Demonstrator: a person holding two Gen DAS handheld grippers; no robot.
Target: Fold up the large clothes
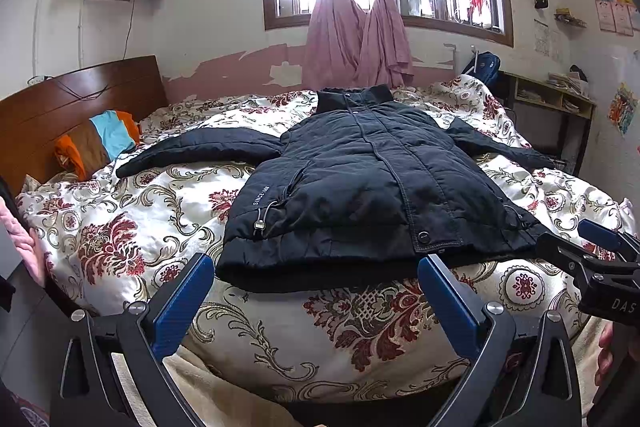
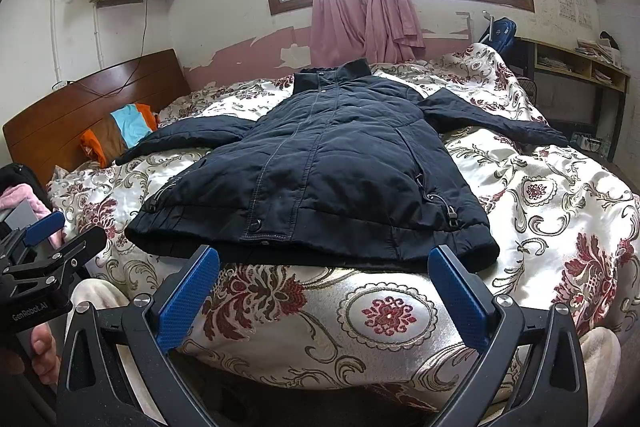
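We find the dark jacket (image 1: 360, 179) spread flat, front up, across the middle of the bed (image 1: 120, 227), collar toward the far edge by the window, hem at the near edge, both sleeves out sideways. No fold is made; we judge the task at its start. The left gripper (image 1: 316, 291) and right gripper (image 2: 324, 283) hover just short of the hem, jaws wide, holding nothing. The next move likely calls for gripping a sleeve or side. A striped garment (image 1: 100, 143) lies by the headboard corner, well apart; nothing obstructs.

A floral quilt (image 1: 120, 227) covers the bed beneath 2 knotted pink curtains (image 1: 356, 39).
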